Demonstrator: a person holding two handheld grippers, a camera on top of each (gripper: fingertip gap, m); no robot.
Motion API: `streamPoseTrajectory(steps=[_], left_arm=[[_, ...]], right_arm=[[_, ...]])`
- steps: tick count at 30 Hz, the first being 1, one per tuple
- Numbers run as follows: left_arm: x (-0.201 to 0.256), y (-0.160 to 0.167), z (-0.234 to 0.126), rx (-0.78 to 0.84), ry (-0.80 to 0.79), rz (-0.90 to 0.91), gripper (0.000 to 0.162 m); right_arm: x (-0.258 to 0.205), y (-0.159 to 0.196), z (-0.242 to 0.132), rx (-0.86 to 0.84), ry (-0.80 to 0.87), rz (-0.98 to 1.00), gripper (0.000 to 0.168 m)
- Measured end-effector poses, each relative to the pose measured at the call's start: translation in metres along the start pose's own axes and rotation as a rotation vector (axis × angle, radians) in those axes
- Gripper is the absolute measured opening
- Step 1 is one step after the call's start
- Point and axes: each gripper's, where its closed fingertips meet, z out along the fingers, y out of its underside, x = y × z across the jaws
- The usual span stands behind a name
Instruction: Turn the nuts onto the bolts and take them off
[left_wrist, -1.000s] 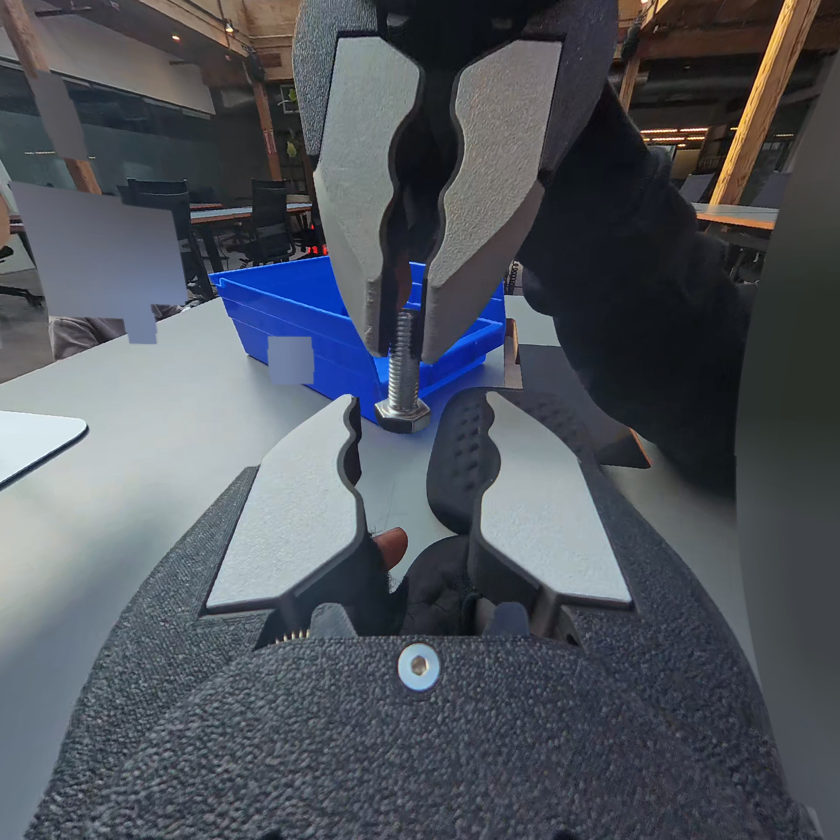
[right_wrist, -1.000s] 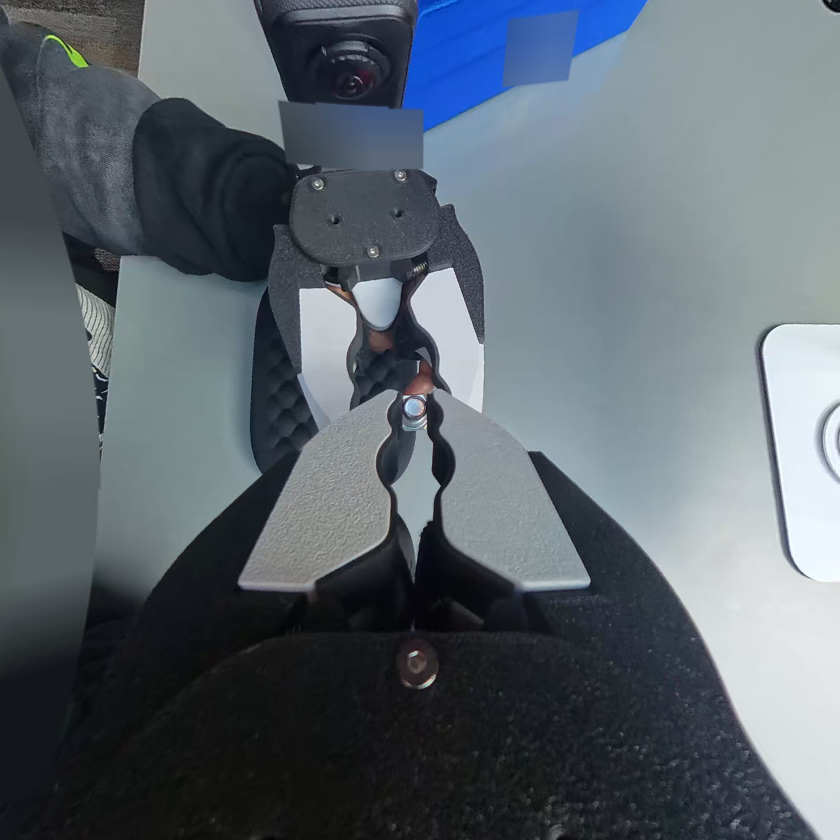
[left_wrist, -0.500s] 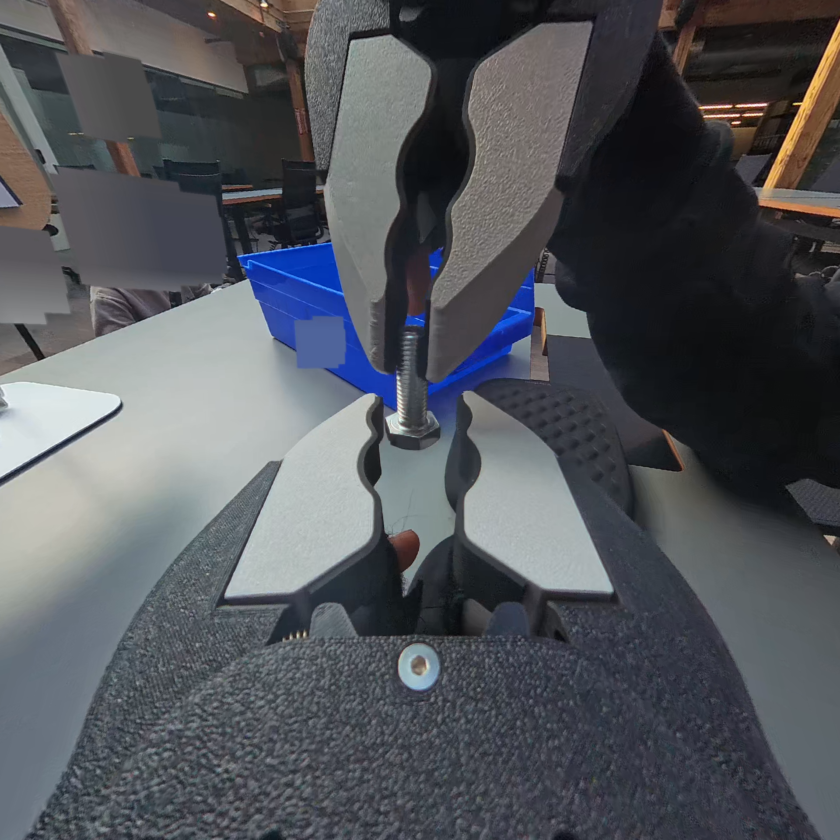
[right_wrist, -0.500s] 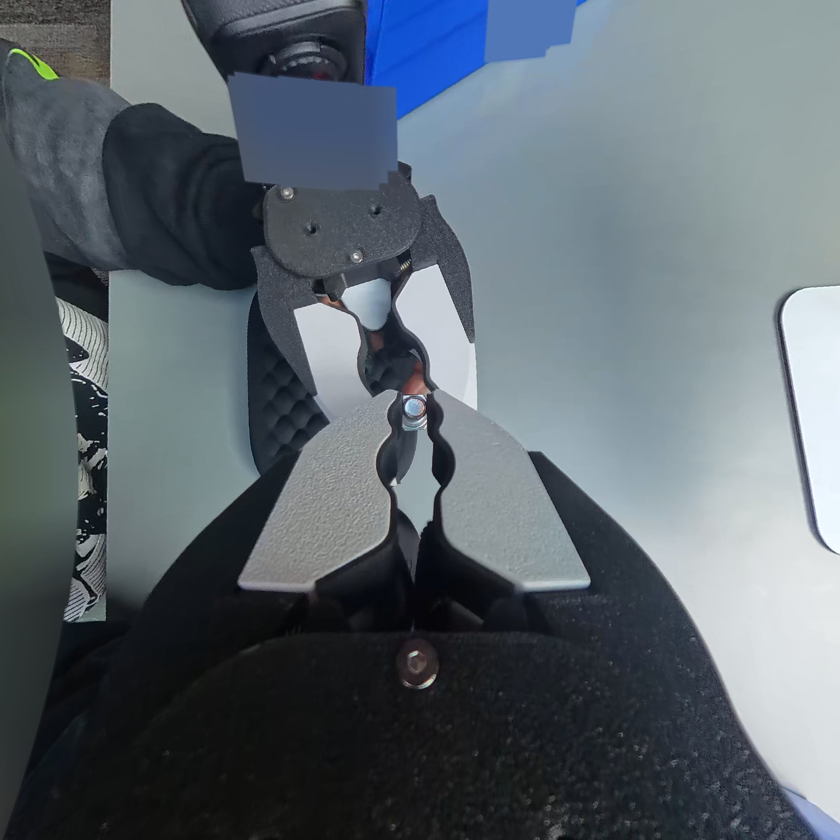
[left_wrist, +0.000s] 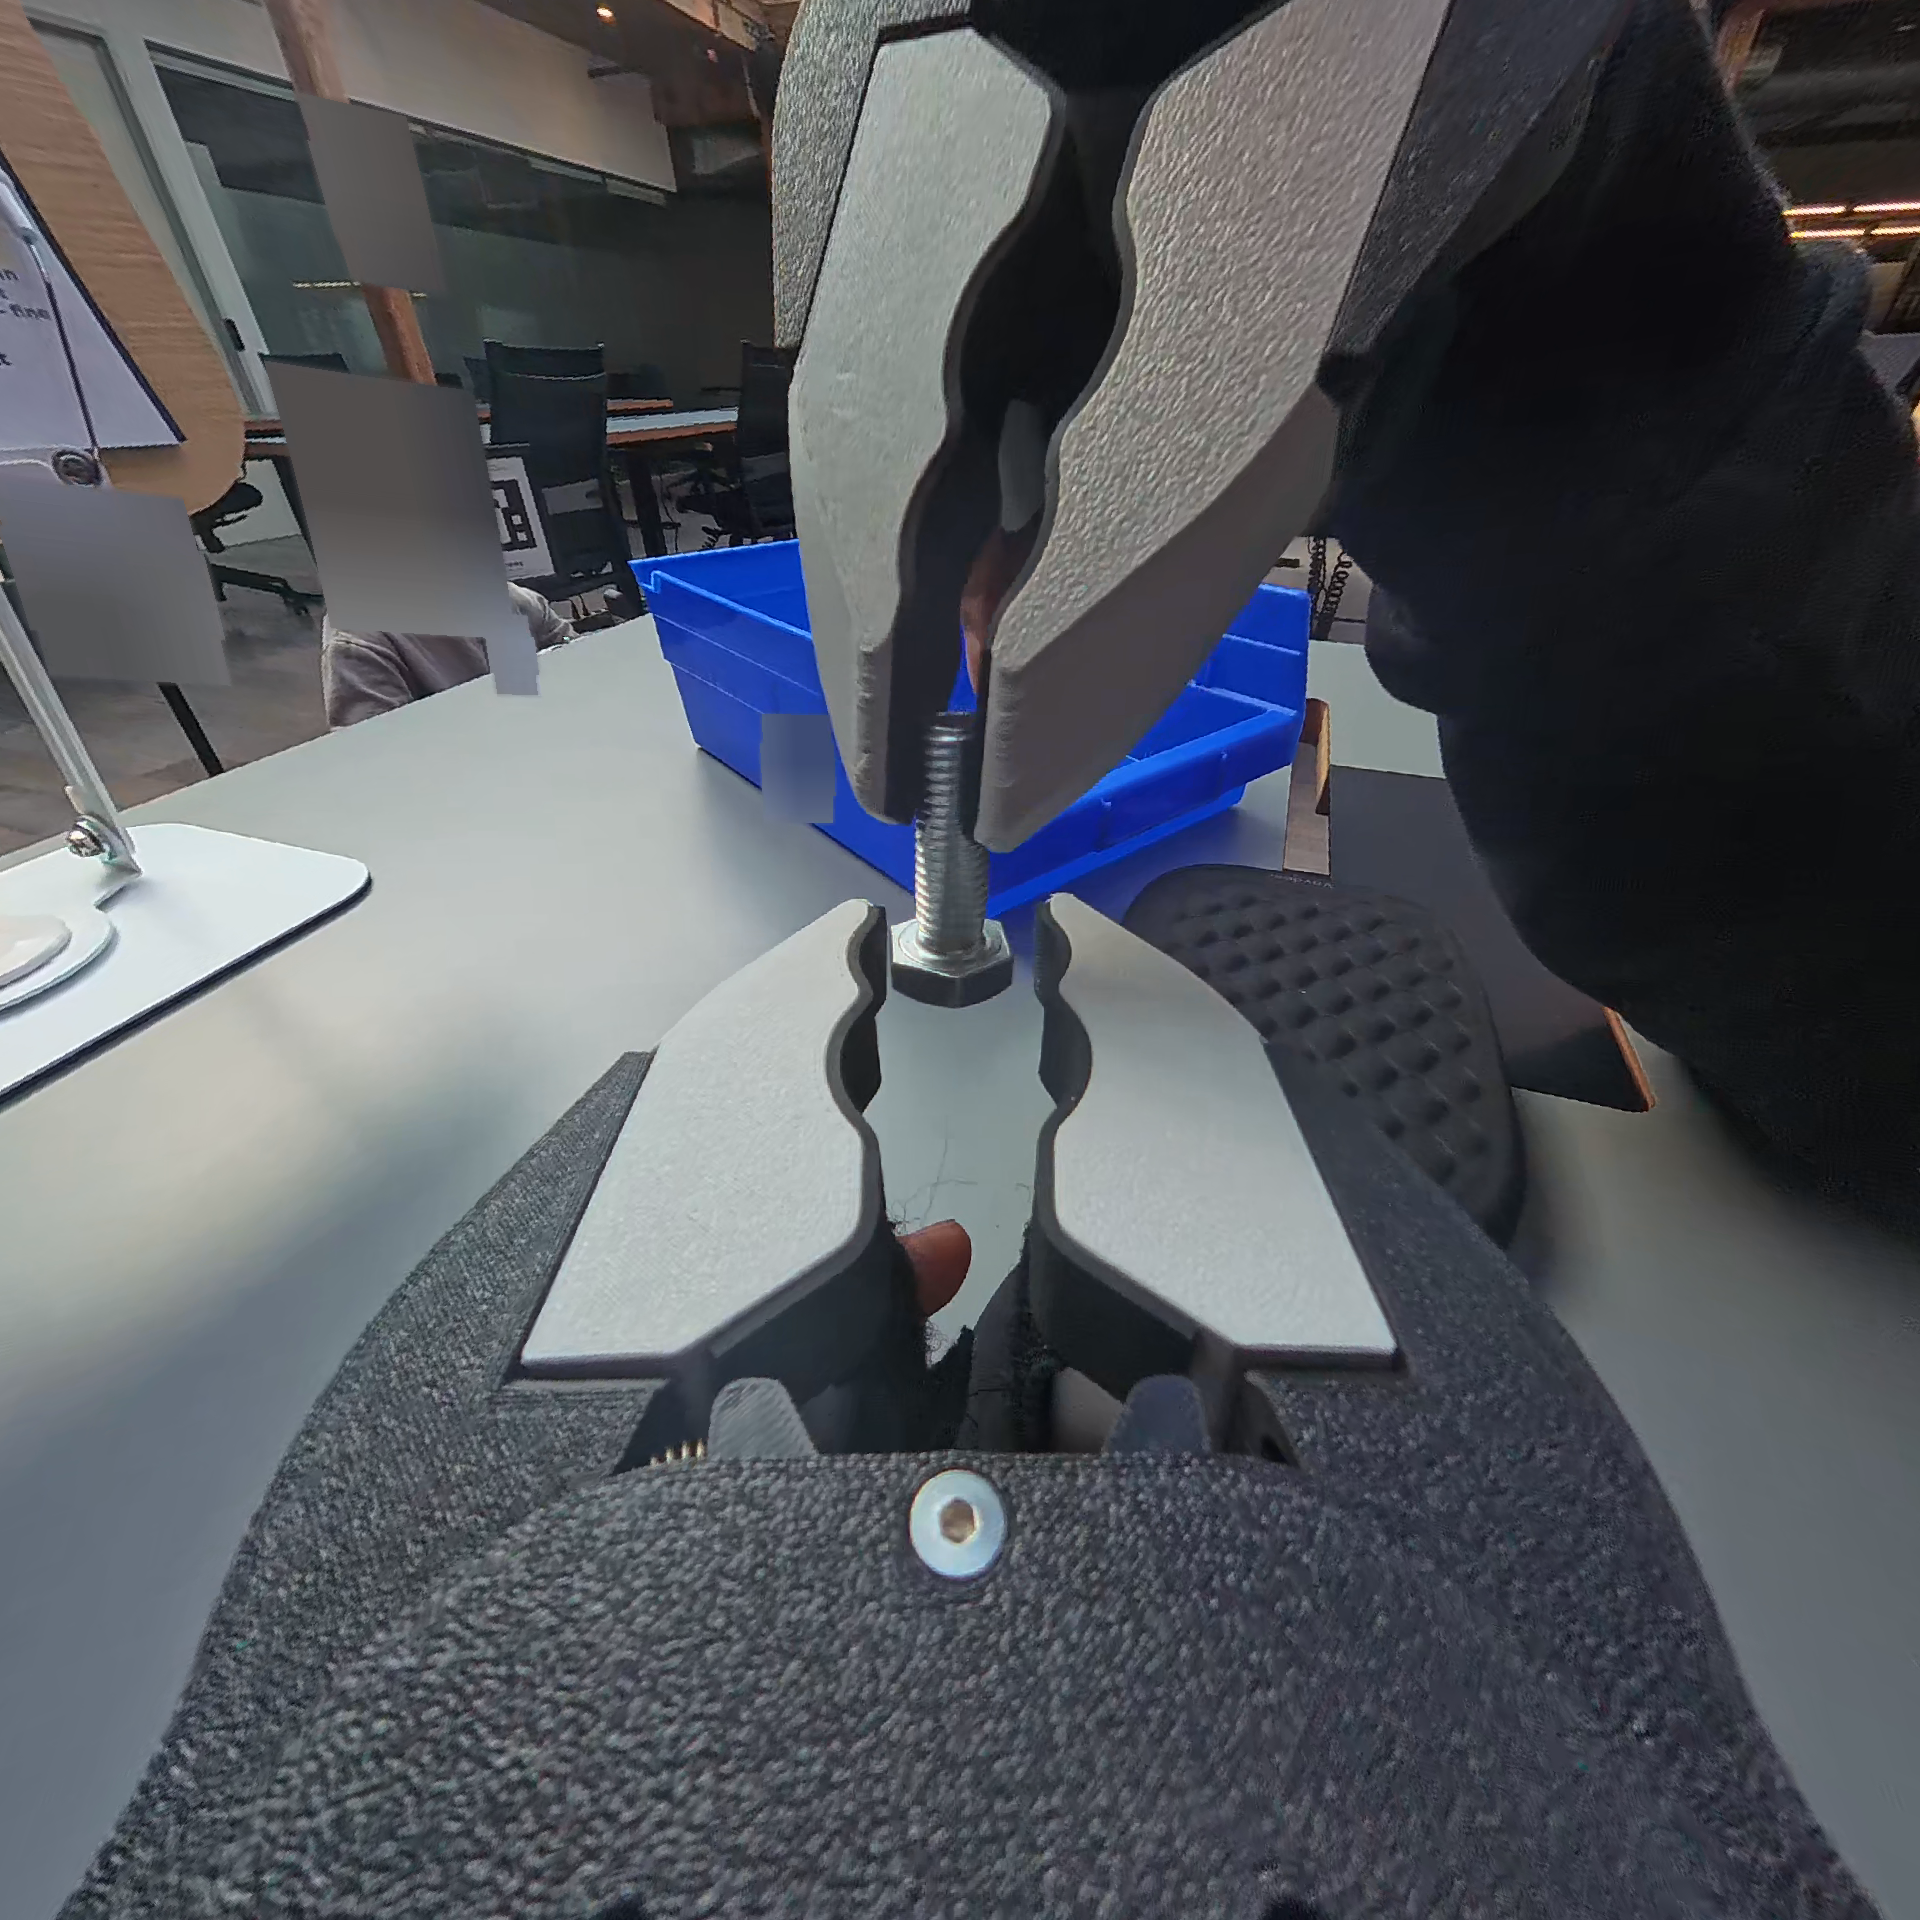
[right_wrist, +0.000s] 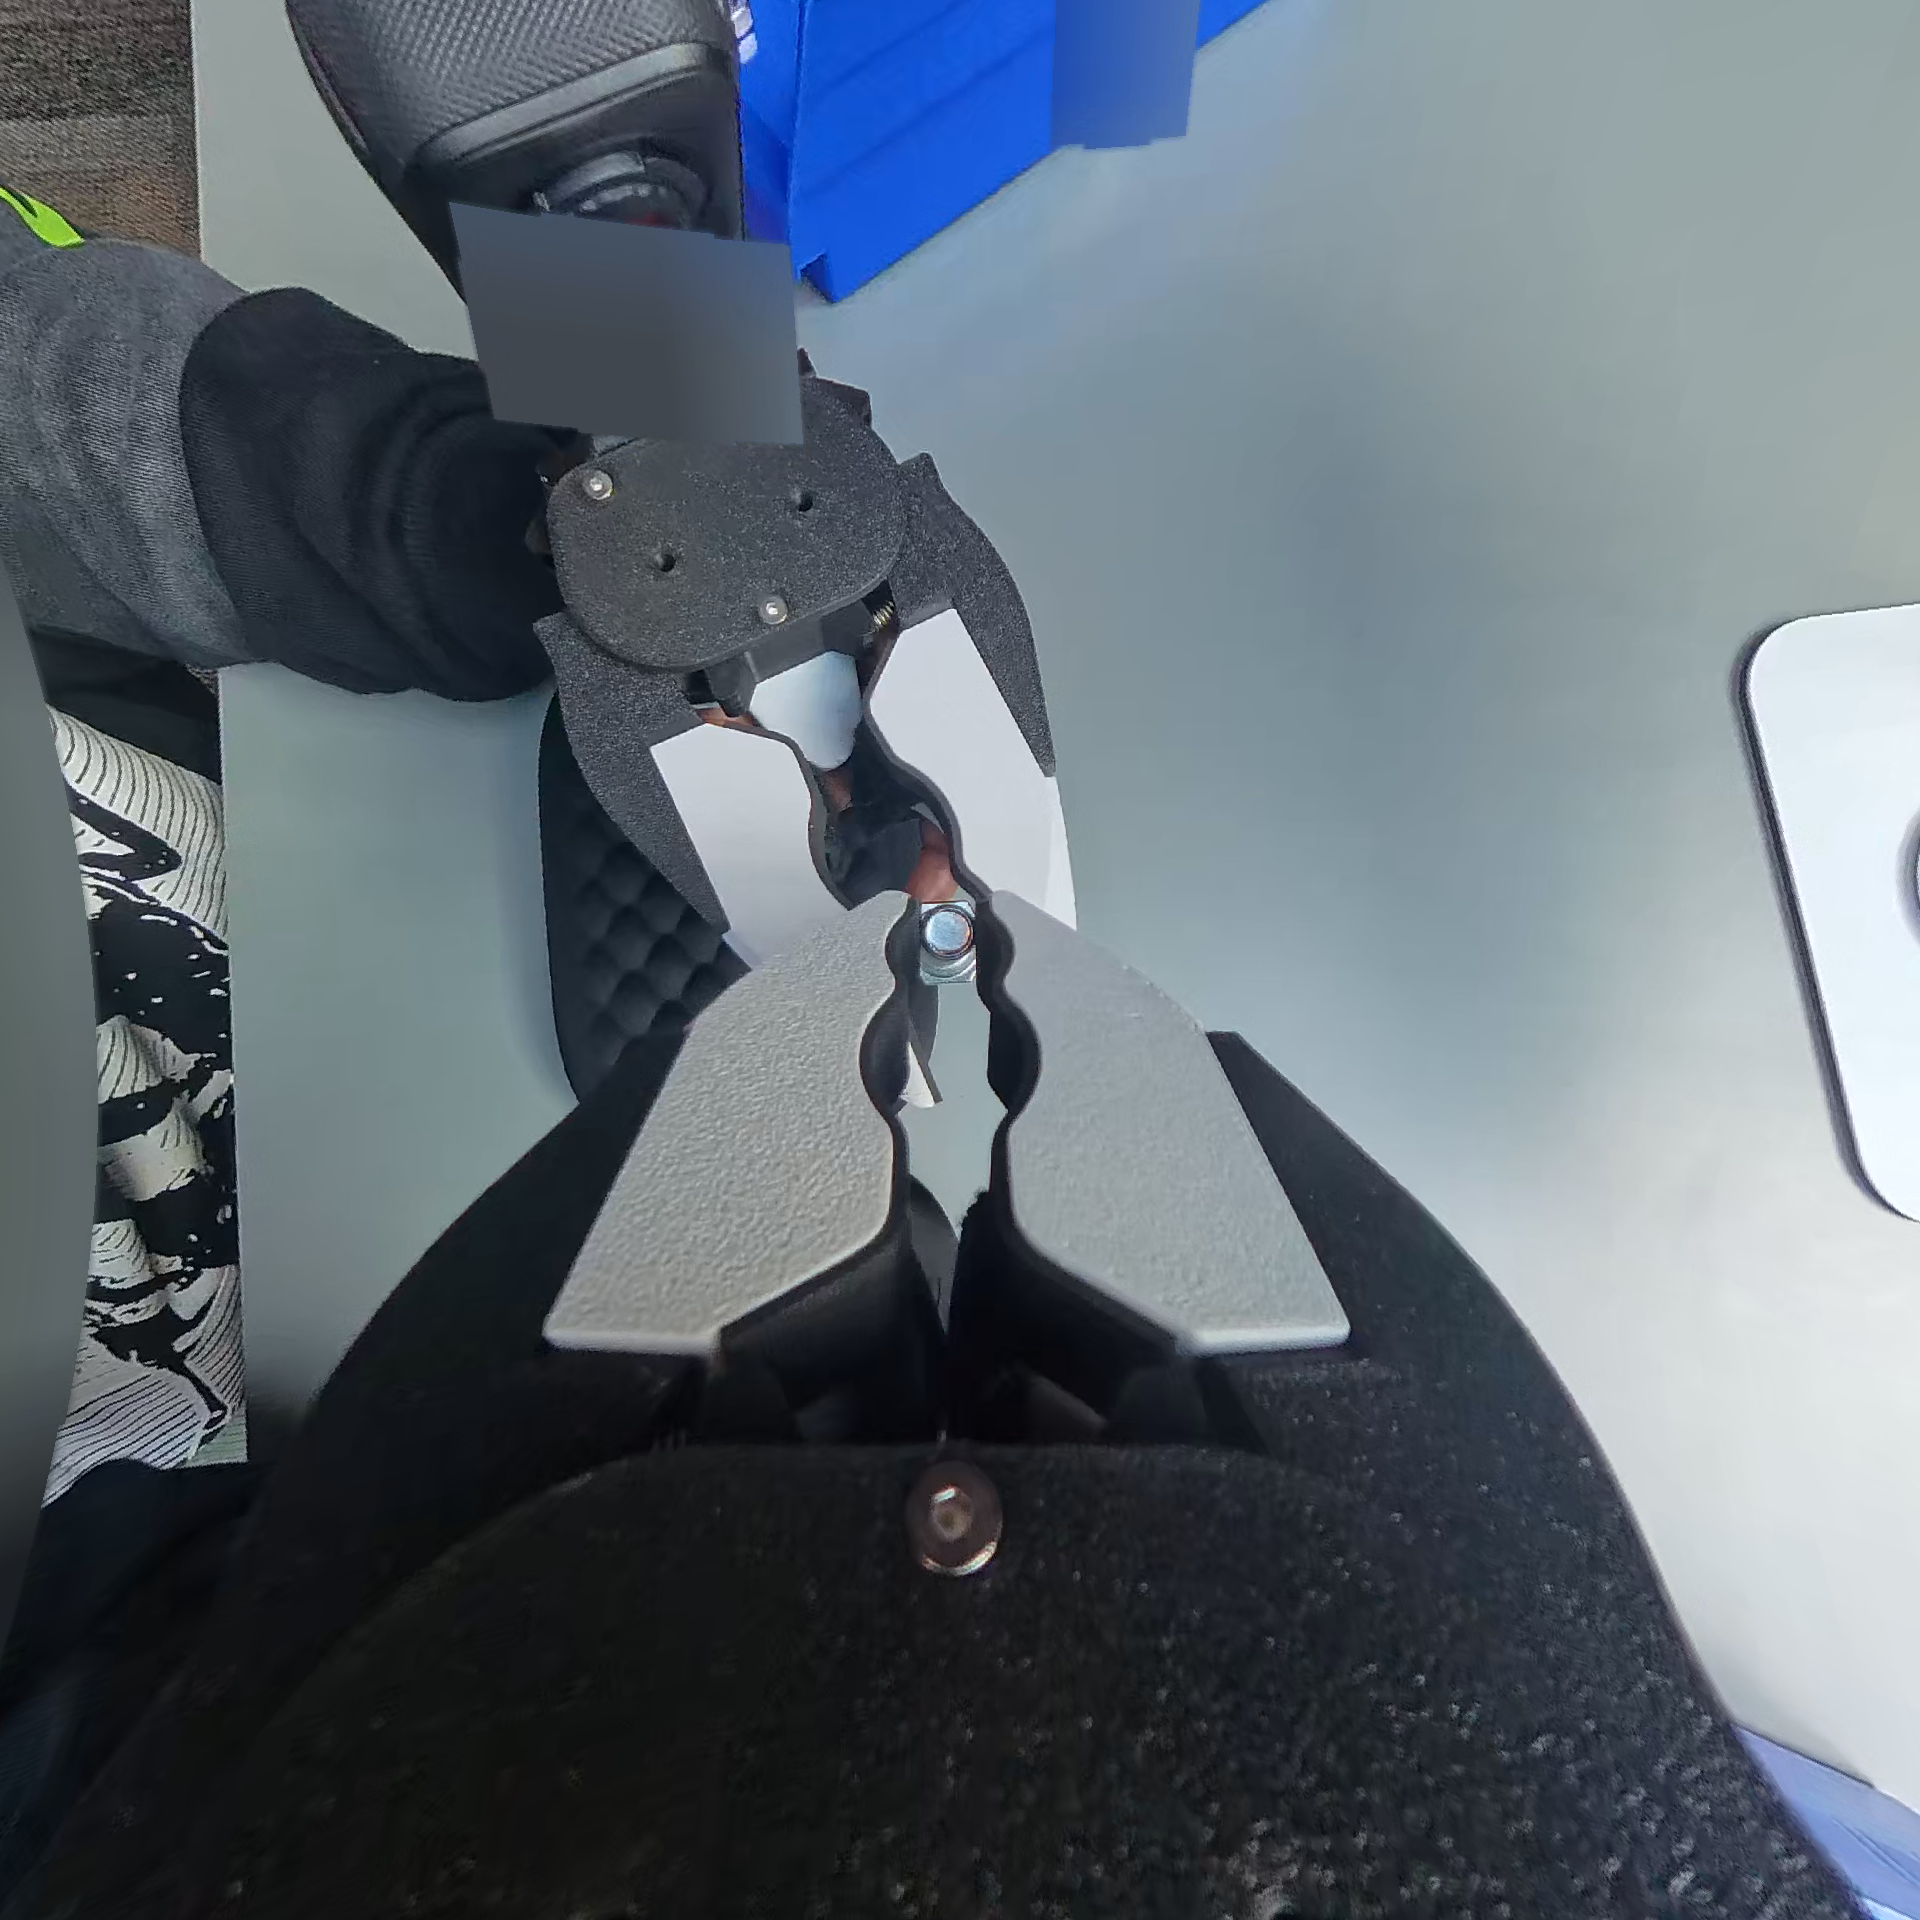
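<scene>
One bolt (left_wrist: 943, 831) stands upright, long axis at twelve o'clock, its threaded end pinched between the narrow fingers of the right gripper (left_wrist: 935, 810) coming down from above. At its lower end sits the hex nut or head (left_wrist: 951, 961); which, I cannot tell. It lies just at the tips of the left gripper (left_wrist: 956, 935), whose fingers are part-open around it, one perhaps touching. Behind, at one o'clock, a blue bin (left_wrist: 1226, 707) rests on the grey table (left_wrist: 468, 935).

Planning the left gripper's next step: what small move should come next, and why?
Probably close the left gripper on the nut: its fingers flank it with a gap on one side, while the right gripper pinches the bolt upright from above.
</scene>
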Motion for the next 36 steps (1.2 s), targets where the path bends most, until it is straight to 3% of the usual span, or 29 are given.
streamPoseTrajectory(steps=[16, 21, 25, 36], left_arm=[[-0.001, 0.0, -0.001, 0.005, 0.002, -0.002, 0.015], [0.003, 0.003, -0.005, -0.034, 0.053, 0.037, 0.015], [-0.004, -0.001, -0.029, -0.036, 0.125, 0.025, 0.015], [-0.023, 0.002, -0.052, -0.028, 0.115, 0.016, 0.015]], right_arm=[[-0.002, 0.001, 0.001, 0.002, -0.02, -0.001, 0.009], [-0.001, -0.004, -0.007, 0.048, -0.012, 0.0, 0.032], [0.012, 0.017, -0.014, -0.018, 0.063, -0.014, 0.038], [0.038, 0.091, 0.087, -0.429, -0.064, 0.043, 0.031]])
